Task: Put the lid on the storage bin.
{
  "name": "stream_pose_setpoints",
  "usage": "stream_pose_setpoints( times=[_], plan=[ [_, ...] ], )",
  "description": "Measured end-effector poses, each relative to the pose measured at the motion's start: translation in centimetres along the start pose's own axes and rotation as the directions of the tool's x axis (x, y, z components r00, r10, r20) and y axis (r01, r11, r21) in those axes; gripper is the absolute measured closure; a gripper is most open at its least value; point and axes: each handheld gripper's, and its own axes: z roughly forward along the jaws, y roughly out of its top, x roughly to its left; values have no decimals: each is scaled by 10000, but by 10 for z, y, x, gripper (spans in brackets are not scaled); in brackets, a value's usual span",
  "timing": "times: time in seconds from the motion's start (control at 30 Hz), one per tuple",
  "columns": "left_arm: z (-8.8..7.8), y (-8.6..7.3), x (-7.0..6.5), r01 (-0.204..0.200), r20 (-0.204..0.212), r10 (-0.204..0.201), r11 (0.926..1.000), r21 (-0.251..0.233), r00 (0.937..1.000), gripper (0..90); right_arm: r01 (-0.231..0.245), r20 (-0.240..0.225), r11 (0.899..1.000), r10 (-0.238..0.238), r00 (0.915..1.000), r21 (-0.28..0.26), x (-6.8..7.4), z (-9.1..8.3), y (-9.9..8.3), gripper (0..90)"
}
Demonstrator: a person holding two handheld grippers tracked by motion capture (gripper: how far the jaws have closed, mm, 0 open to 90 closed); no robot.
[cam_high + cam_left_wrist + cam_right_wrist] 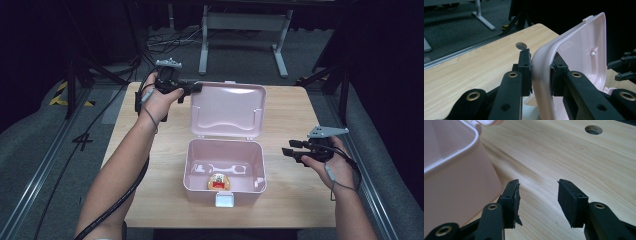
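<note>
A pink plastic box (192, 172) stands open in the middle of the table, its lid (227, 107) tipped up and back. Inside lies a small round yellow and red object (218, 182). My left gripper (196, 88) is shut on the lid's upper left corner; in the left gripper view (541, 72) the pink lid edge (541, 75) is pinched between the two pads. My right gripper (286, 152) hovers open just right of the box, its jaws pointing at the box wall (454, 182), nothing between them (538, 200).
The wooden table (300, 200) has a round cable hole (593, 129) in its top. A white latch (224, 200) hangs at the box's front. Cables and a desk frame (245, 30) are on the floor beyond the table.
</note>
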Motion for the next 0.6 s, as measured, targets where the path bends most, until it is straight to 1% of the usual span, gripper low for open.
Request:
stream_pose_setpoints(
  times=[0.1, 0.27, 0.33, 0.37, 0.43, 0.47, 0.5, 0.53, 0.6],
  plan=[
    [-6, 0, -5, -257, 115, 259, 9996, -139, 9996, 752, -15, -50, 10000, 15, 10000, -11, 2, -2, 1, 540],
    [-16, 1, -16, -706, 103, 708, 9973, -225, 9974, 741, -115, -237, 9999, 113, 9997, -112, 5, -5, 3, 551],
    [-19, 1, -19, -676, 167, 680, 9974, -255, 9975, 730, -172, -281, 9998, 170, 9995, -65, 6, -7, 3, 559],
    [-21, 1, -21, -584, 259, 592, 9978, -300, 9979, 723, -190, -328, 9998, 188, 9993, -70, 7, -7, 4, 563],
    [-24, 0, -24, -577, 386, 591, 9977, -358, 9975, 708, -256, -455, 9997, 253, 9986, -62, 9, -8, 5, 570],
    [-27, 0, -25, -657, 393, 673, 9970, -401, 9970, 702, -289, -498, 9996, 287, 9983, -38, 10, -9, 6, 573],
    [-27, 0, -25, -657, 393, 673, 9970, -401, 9970, 697, -289, -498, 9996, 287, 9983, -38, 10, -9, 6, 573],
    [-30, -2, -29, -721, 449, 744, 9962, -496, 9962, 694, -303, -596, 9995, 301, 9978, -22, 13, -10, 7, 577],
    [-31, -2, -30, -771, 481, 795, 9958, -503, 9957, 690, -308, -617, 9995, 309, 9976, 23, 14, -10, 8, 578]
  ],
)
